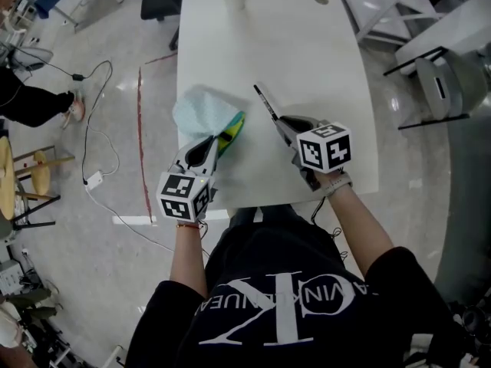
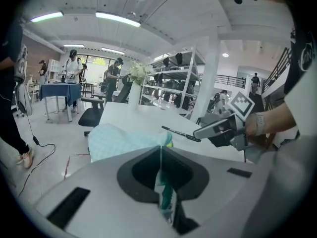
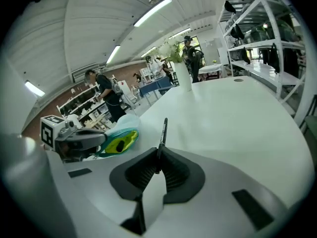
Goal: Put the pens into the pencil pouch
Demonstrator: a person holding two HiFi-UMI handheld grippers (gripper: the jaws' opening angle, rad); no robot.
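Pens (image 1: pixel 267 106) are the load here, though only one shows: a slim black one, closed on at its near end by the right gripper (image 3: pixel 159 155), with most of its length sticking out forward past the jaws over the white tabletop (image 1: pixel 307 67). It looks light and stiff, so weight is no worry. Its barrel seems smooth and round, and with the hold so far back the long free end could pivot or slip if it knocks against anything. That rear hold does suit feeding it in tip first, as it leaves the whole front length free to enter. The pencil pouch (image 1: pixel 201 112), pale blue with a yellow-green lining, lies near the tabletop's left edge, apart from the pen. It is soft cloth that would likely sag and close its own mouth if left alone. The left gripper (image 2: pixel 161 152) is clamped tight on the cloth at the rim of the opening, which is probably the best place to hold it, since lifting that edge keeps the mouth gaping toward the pen. The lining shows as an open oval in the right gripper view, so the way in looks clear.
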